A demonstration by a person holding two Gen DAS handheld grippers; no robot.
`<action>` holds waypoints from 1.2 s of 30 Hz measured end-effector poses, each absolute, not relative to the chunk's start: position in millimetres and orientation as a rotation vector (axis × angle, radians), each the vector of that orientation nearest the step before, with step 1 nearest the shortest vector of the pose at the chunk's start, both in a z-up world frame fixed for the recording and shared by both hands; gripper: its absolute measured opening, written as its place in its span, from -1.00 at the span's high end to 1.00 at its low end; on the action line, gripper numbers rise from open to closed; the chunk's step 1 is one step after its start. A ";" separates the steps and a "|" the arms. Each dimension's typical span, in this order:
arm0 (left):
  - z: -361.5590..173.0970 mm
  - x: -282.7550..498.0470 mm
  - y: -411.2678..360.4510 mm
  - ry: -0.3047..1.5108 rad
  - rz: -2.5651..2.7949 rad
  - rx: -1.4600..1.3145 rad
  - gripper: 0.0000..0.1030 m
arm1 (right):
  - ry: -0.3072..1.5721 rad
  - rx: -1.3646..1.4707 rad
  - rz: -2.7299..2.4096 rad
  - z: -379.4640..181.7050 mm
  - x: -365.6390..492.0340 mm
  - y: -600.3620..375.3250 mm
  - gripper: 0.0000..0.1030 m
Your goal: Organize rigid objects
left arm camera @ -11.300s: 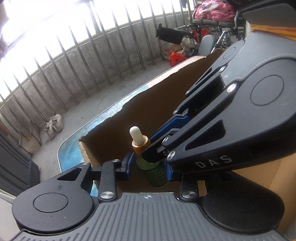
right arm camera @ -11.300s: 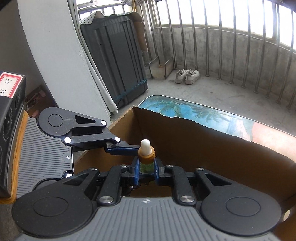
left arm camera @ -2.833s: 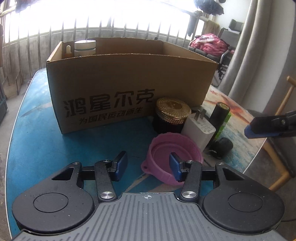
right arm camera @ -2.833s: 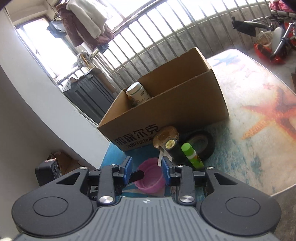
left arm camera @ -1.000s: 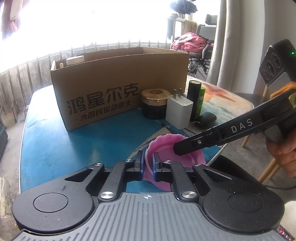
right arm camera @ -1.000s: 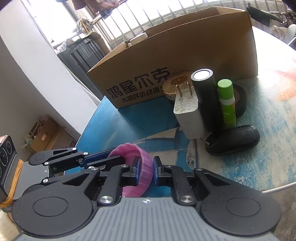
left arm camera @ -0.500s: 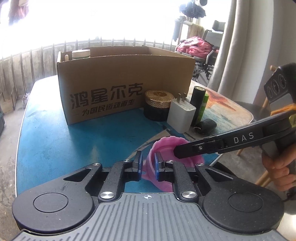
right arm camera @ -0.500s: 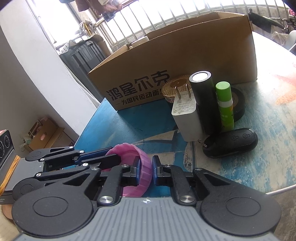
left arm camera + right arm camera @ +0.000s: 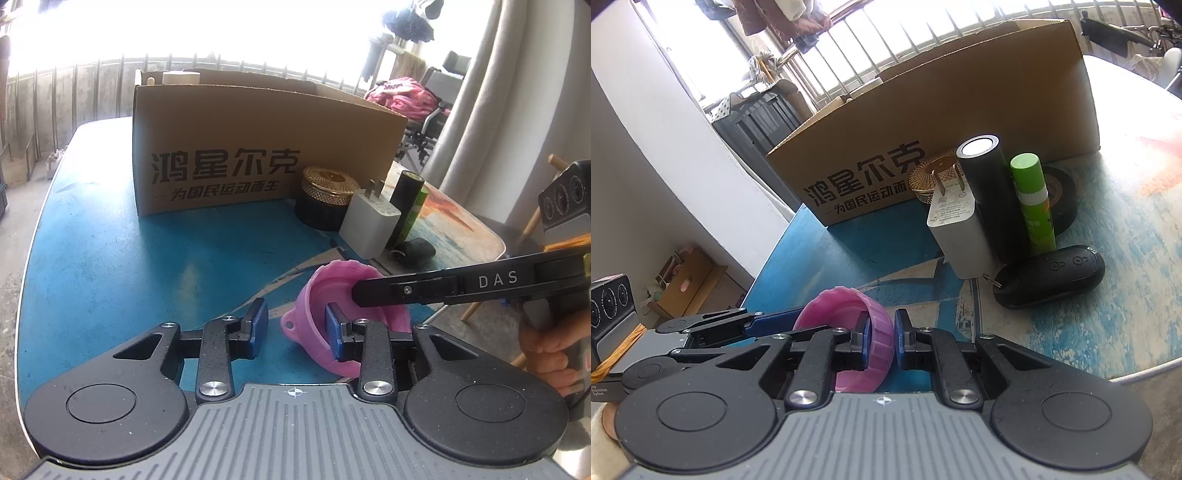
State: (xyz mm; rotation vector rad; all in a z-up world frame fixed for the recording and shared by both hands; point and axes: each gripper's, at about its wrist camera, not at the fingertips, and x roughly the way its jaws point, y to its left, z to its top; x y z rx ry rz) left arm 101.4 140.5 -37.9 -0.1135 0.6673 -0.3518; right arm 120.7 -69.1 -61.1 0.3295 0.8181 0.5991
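**Left wrist view first: pink cup handed over to the right gripper**

Left wrist view: left gripper (image 9: 293, 326) has its jaws opening; the pink cup (image 9: 332, 295) wall sits between the blue pads, touching or nearly touching only the right one, so the left no longer grips it. The right gripper (image 9: 364, 293) reaches in from the side onto the far rim, a hand (image 9: 550, 350) on its handle. The cup looks lifted over the blue table (image 9: 110, 258), near its front edge. Beyond it stand the cardboard box (image 9: 258, 147), gold-lidded jar (image 9: 325, 192), white charger (image 9: 369, 225) and black cylinder (image 9: 406, 199).

Right wrist view: the right gripper (image 9: 880, 341) is pinching the cup (image 9: 864, 347) wall, pads tight on both faces. The left gripper (image 9: 768, 321) comes in from the lower left. Only this view shows the pinch itself, plus the green stick (image 9: 1032, 199), tape roll (image 9: 1060, 199) and black remote (image 9: 1049, 277) clearly.

Step, as I read it: mid-handover, cup going to the box. Next move calls for the left to back clear, then the right to carry the cup up over the box wall without tilting it out of the thin rim pinch.
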 end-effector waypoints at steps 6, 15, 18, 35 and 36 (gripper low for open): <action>-37.5 99.4 133.5 0.660 -0.358 -0.081 0.52 | 0.812 0.334 0.591 -62.1 119.5 -69.9 0.74; -33.3 91.7 125.9 0.627 -0.355 -0.030 0.58 | 0.790 0.336 0.572 -61.9 111.3 -70.6 0.71; -30.6 90.0 126.3 0.624 -0.362 -0.036 0.60 | 0.784 0.339 0.575 -61.2 107.7 -72.5 0.71; 37.6 88.3 120.5 0.492 -0.415 -0.011 0.62 | 0.652 0.300 0.603 -0.7 94.1 -80.8 0.70; 47.2 91.4 120.9 0.472 -0.420 -0.008 0.63 | 0.642 0.295 0.606 8.8 95.8 -81.3 0.70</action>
